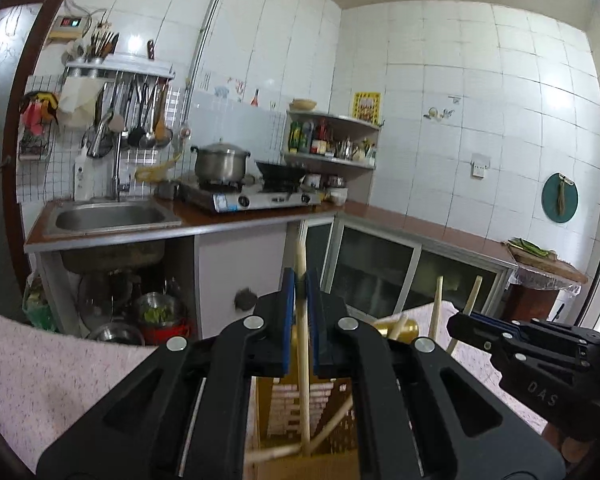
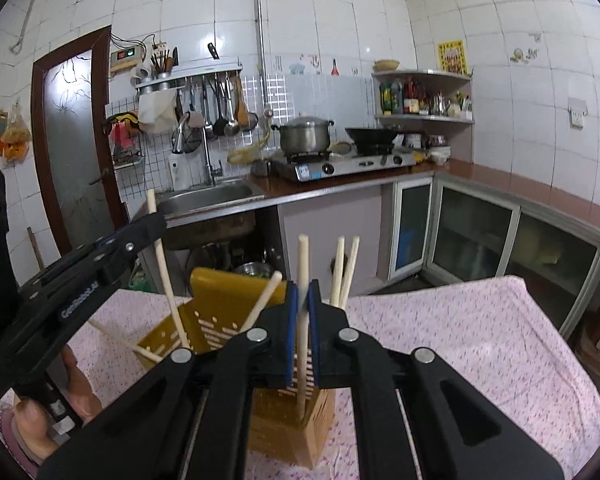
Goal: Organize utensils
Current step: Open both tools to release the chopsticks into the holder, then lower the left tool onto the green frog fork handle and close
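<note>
My left gripper (image 1: 301, 284) is shut on a pale wooden chopstick (image 1: 303, 360) that stands upright with its lower end inside the yellow slotted utensil holder (image 1: 300, 400). My right gripper (image 2: 302, 294) is shut on another wooden chopstick (image 2: 302, 264), also upright, its lower end in the same yellow holder (image 2: 216, 312). Several more chopsticks (image 2: 346, 272) lean in the holder. The left gripper also shows in the right wrist view (image 2: 152, 224), holding its chopstick (image 2: 166, 272) over the holder's left side. The right gripper shows in the left wrist view (image 1: 464, 322).
The holder stands on a table with a pink flowered cloth (image 2: 460, 340). Behind are a kitchen counter with a steel sink (image 2: 212, 196), a gas stove with a pot (image 2: 306, 134) and a wok (image 2: 370, 136), hanging ladles, a corner shelf and glass-fronted cabinets (image 2: 476, 240).
</note>
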### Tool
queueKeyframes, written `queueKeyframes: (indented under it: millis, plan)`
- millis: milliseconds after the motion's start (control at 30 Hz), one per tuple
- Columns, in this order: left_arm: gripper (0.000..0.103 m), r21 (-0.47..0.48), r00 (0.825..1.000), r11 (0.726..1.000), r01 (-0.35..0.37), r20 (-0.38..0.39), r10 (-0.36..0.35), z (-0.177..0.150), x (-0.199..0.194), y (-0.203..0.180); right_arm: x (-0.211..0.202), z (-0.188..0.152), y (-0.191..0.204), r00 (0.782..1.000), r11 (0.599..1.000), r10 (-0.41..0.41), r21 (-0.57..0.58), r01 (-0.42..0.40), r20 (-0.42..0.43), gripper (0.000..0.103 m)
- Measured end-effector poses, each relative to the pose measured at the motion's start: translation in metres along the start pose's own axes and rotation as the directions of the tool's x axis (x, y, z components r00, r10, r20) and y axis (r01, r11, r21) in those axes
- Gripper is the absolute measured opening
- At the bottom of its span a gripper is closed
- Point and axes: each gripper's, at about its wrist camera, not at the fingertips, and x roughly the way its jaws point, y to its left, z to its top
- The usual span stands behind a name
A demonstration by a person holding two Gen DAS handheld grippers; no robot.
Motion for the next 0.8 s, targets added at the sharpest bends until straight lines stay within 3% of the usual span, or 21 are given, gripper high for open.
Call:
queueKeyframes:
  millis: [33,67,100,133,167,233,333,400,467,600,800]
  plan:
    - [0.007,-0.004,1.000,1.000,-0.004,-0.011,0.004,-0.001,-0.003,0.001,-0.001,-0.001,0.000,1.000,1.000,0.009,0.003,-0.009,-0.005,0.010]
    - [0.018,-0.008,1.000,1.000,-0.010,-0.027,0.010,-0.001,-0.006,0.003,-0.002,-0.002,-0.001,1.000,1.000,0.023,0.005,-0.022,-0.011,0.010]
    - [0.034,-0.014,0.999,1.000,-0.019,-0.036,0.018,-0.001,-0.010,0.004,-0.005,-0.002,-0.001,0.999,1.000,0.030,0.004,-0.029,-0.020,0.010]
    - [0.044,-0.020,0.998,0.999,-0.034,-0.044,0.033,0.000,-0.016,0.006,-0.008,-0.002,-0.001,1.000,1.000,0.022,0.001,-0.022,-0.022,0.020]
    - [0.058,-0.034,0.998,0.998,-0.049,-0.050,0.047,0.002,-0.024,0.009,-0.012,-0.002,-0.001,1.000,1.000,0.011,-0.001,-0.011,-0.019,0.037]
    - [0.067,-0.056,0.997,0.997,-0.049,-0.063,0.045,0.005,-0.036,0.015,-0.024,-0.002,0.000,1.000,1.000,-0.001,-0.002,0.001,-0.002,0.050]
    - [0.076,-0.079,0.992,0.996,-0.048,-0.117,0.039,0.006,-0.056,0.023,-0.040,-0.007,-0.001,0.999,1.000,-0.026,-0.010,0.026,-0.018,0.052]
    - [0.090,-0.068,0.987,0.995,-0.068,-0.148,0.058,0.000,-0.072,0.026,-0.050,-0.016,-0.004,0.998,0.999,-0.051,0.002,0.052,-0.043,0.057]
    - [0.096,-0.052,0.979,0.994,-0.095,-0.186,0.084,-0.007,-0.083,0.028,-0.056,-0.025,-0.006,0.994,0.997,-0.076,0.005,0.077,-0.074,0.067]
    - [0.098,-0.041,0.951,0.993,-0.110,-0.295,0.093,-0.031,-0.098,0.032,-0.062,-0.053,-0.009,0.979,0.991,-0.131,0.007,0.134,-0.159,0.074]
    - [0.098,-0.034,0.875,0.989,-0.143,-0.471,0.110,-0.083,-0.109,0.032,-0.063,-0.100,-0.007,0.944,0.982,-0.180,-0.002,0.187,-0.276,0.078]
